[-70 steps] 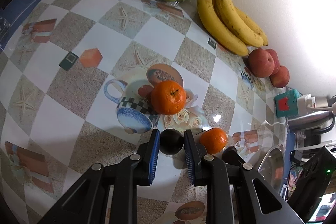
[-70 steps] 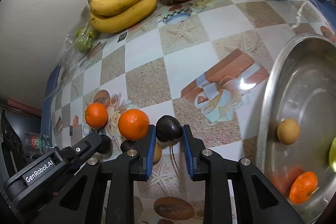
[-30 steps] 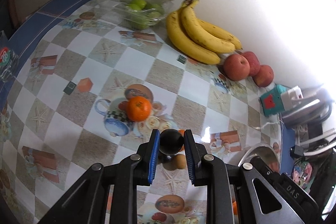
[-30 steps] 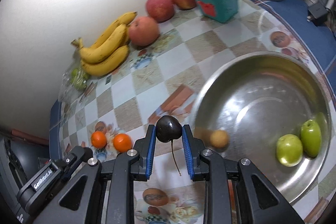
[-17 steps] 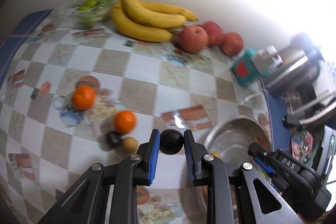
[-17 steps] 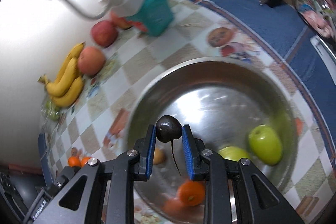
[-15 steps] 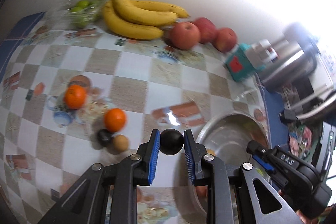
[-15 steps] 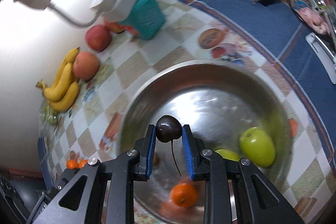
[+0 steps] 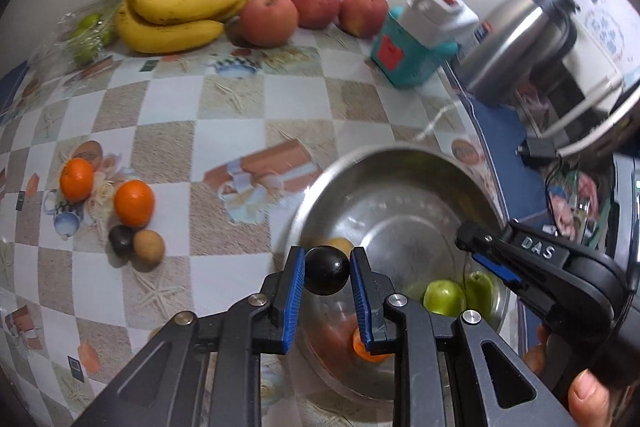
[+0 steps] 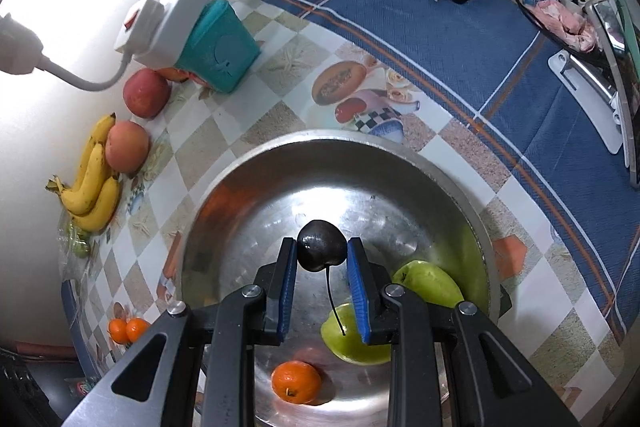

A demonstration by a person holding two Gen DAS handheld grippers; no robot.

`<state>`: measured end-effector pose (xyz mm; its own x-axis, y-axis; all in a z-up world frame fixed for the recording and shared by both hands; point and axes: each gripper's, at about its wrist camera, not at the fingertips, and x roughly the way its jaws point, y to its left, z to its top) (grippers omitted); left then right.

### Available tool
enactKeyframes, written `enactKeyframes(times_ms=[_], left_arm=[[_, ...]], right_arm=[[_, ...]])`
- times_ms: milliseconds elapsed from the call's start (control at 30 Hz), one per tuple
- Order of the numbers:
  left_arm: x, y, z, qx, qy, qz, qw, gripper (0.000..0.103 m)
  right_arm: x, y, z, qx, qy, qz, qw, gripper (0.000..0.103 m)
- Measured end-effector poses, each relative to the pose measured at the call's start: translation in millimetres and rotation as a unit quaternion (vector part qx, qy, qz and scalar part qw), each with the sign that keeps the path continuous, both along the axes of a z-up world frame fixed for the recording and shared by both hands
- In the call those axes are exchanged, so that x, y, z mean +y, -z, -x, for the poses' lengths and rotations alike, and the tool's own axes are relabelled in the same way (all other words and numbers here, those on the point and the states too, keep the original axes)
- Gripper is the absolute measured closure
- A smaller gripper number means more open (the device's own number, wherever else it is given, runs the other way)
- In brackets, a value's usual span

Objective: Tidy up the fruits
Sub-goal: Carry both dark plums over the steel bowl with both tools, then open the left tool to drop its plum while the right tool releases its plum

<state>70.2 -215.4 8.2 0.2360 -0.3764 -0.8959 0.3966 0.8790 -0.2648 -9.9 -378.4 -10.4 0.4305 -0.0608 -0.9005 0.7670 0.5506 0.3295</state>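
Checkered oilcloth table (image 9: 168, 115), printed with starfish and teacups, across the whole scene. Steel bowl (image 10: 248, 195) at near right, holding two green apples (image 10: 424, 285), one tangerine (image 10: 296, 381) and a small tan fruit (image 9: 340, 245) part hidden behind the left gripper's load. Steel kettle (image 9: 516, 39) at far right beside a teal box (image 9: 404, 59) topped by a white plug adapter. Banana bunch (image 9: 176, 11) against the far wall, bagged green fruit to its left, three red apples (image 9: 270, 19) to its right. Left gripper (image 9: 326, 275) over the bowl's near-left rim, jaws clenched on a dark round plum (image 9: 326, 275). Right gripper (image 10: 322, 257) above the bowl's middle, jaws grasping a dark cherry (image 10: 322, 251), stem hanging down between the fingers. Two tangerines (image 9: 134, 203) loose on the table at left, with a second dark fruit (image 9: 121, 239) touching a tan fruit (image 9: 149, 247) just nearer.
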Motion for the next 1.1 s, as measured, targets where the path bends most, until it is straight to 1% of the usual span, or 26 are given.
enactKeyframes(times_ms=[133, 333, 633, 700, 733, 767, 833, 900, 933, 967, 1000, 1100], left_arm=[[-10.1, 5.4, 5.9, 0.002, 0.014, -0.013, 0.9998, 0.078], [-16.8, 13.0, 9.6, 0.01, 0.021, -0.03, 0.9993, 0.078], [-16.1, 16.9, 8.5, 0.017, 0.017, -0.034, 0.9991, 0.077], [-15.6, 17.4, 8.3, 0.018, 0.016, -0.035, 0.9991, 0.077], [-15.3, 17.9, 8.2, 0.02, 0.016, -0.036, 0.9991, 0.077], [-14.9, 18.4, 8.1, 0.021, 0.015, -0.036, 0.999, 0.076], [-14.7, 19.1, 7.5, 0.024, 0.014, -0.035, 0.999, 0.076], [-14.1, 19.1, 7.1, 0.025, 0.013, -0.033, 0.9991, 0.075], [-13.6, 18.8, 6.9, 0.025, 0.012, -0.032, 0.9991, 0.075], [-13.1, 18.5, 6.6, 0.025, 0.011, -0.031, 0.9992, 0.072], [-12.6, 18.6, 6.3, 0.025, 0.01, -0.03, 0.9992, 0.067], [-10.6, 16.9, 5.3, 0.025, 0.007, -0.027, 0.9993, 0.059]], right_arm=[[2.6, 6.5, -3.9, 0.012, -0.006, -0.004, 1.0, 0.076], [4.2, 13.9, -7.1, 0.029, -0.01, -0.008, 0.999, 0.076], [4.8, 20.2, -7.9, 0.045, -0.012, -0.01, 0.999, 0.075], [4.7, 21.6, -8.6, 0.048, -0.012, -0.01, 0.999, 0.069], [4.7, 21.8, -8.9, 0.05, -0.013, -0.009, 0.999, 0.064], [4.6, 21.7, -9.0, 0.05, -0.013, -0.008, 0.999, 0.06], [4.6, 21.1, -9.1, 0.05, -0.015, -0.006, 0.999, 0.057], [4.2, 20.5, -9.2, 0.048, -0.015, -0.006, 0.999, 0.05], [4.0, 19.6, -9.2, 0.043, -0.016, -0.007, 0.999, 0.044], [4.0, 19.0, -9.3, 0.042, -0.016, -0.006, 0.999, 0.038], [4.0, 18.3, -9.8, 0.041, -0.017, -0.005, 0.999, 0.036], [3.5, 15.3, -10.0, 0.041, -0.019, 0.003, 0.999, 0.035]])
